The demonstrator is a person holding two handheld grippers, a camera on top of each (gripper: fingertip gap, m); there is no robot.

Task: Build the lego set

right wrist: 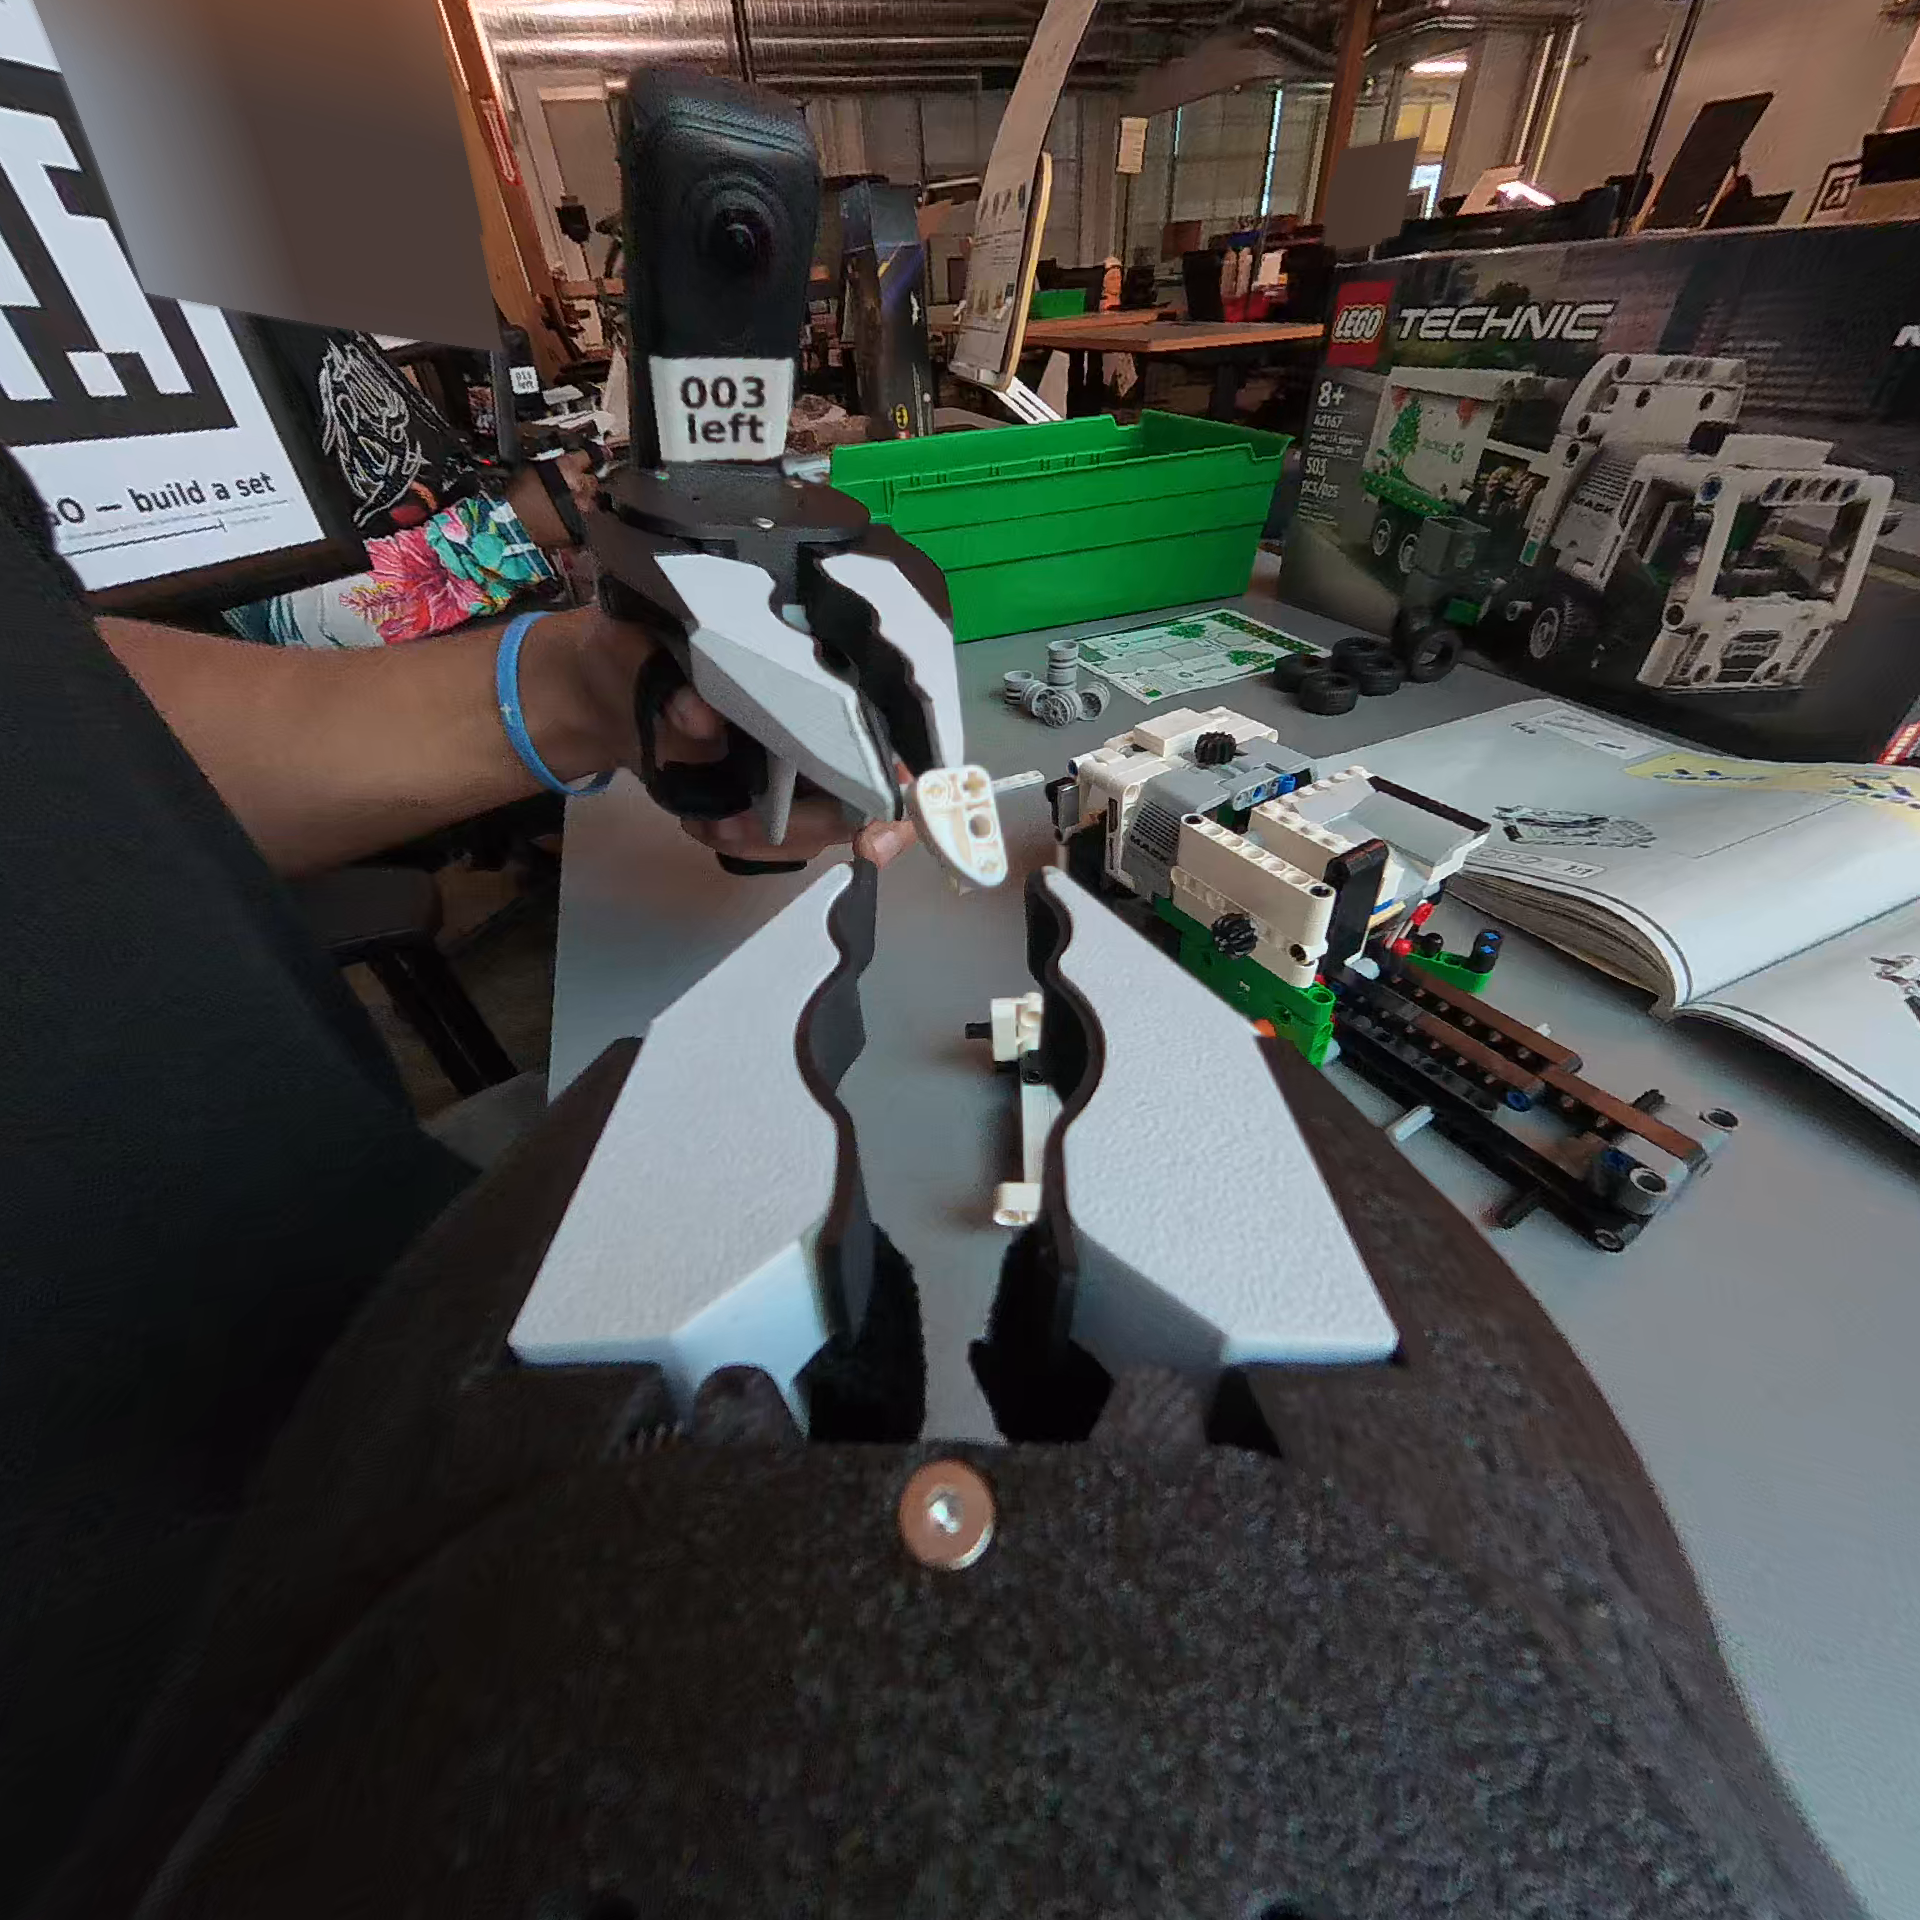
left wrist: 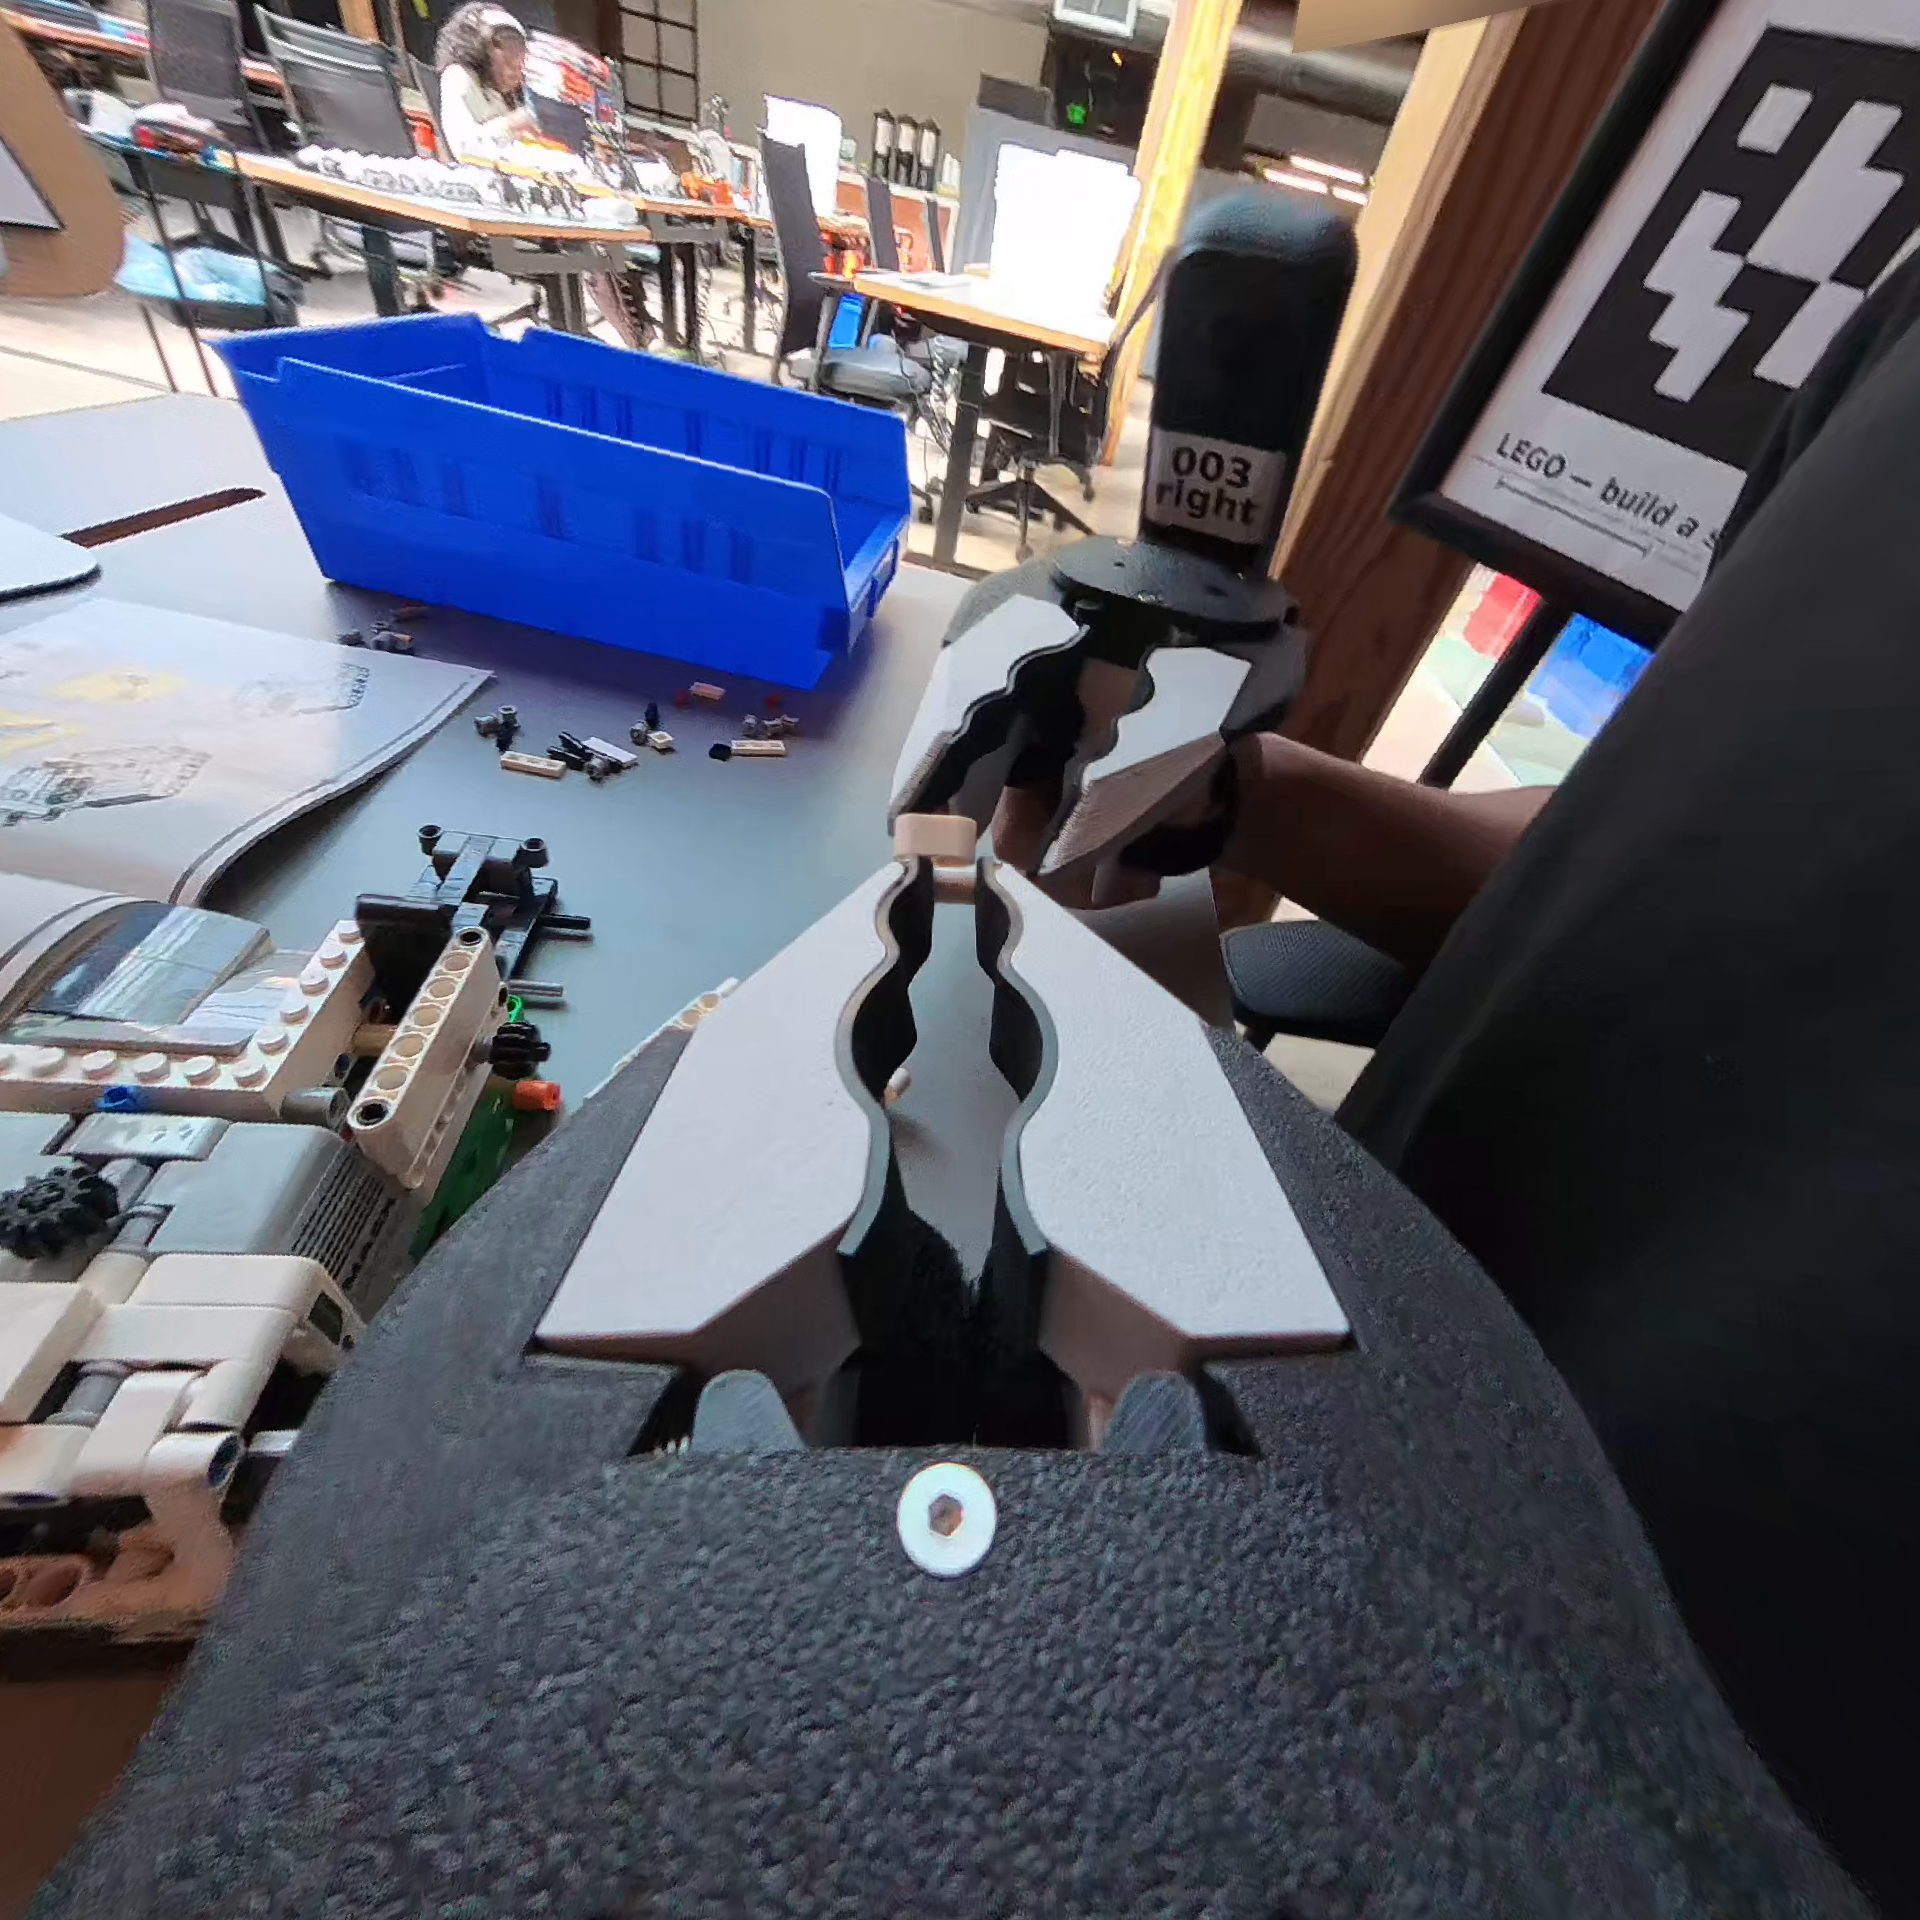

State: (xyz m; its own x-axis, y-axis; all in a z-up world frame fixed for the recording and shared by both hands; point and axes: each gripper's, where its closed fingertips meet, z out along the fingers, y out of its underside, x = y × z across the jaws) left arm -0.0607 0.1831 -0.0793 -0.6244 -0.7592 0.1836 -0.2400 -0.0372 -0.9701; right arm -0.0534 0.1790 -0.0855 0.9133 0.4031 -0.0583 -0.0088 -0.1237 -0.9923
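Observation:
My left gripper [left wrist: 945, 883] is shut on a small white Technic piece [left wrist: 935, 834], held in the air above the table. The right wrist view shows that gripper [right wrist: 906, 800] pinching the flat white piece [right wrist: 961, 826] at its tips. My right gripper [right wrist: 948, 883] is open and empty, its tips just below the piece. In the left wrist view it [left wrist: 982, 836] faces the left gripper, jaws apart around the piece. The partly built white, grey and green truck [right wrist: 1247, 852] [left wrist: 260, 1039] stands on the table. A small white sub-assembly [right wrist: 1018, 1039] lies between my right fingers.
A blue bin [left wrist: 582, 488] and scattered small parts [left wrist: 623, 738] lie at the far side. A green bin [right wrist: 1049, 509], the set's box [right wrist: 1610, 468], black tyres [right wrist: 1351, 665], grey hubs [right wrist: 1055, 691], an open instruction booklet [right wrist: 1662, 862] and a black chassis frame [right wrist: 1507, 1091] surround the truck. Only a small space, under 4 cm, lies between the two pairs of fingers.

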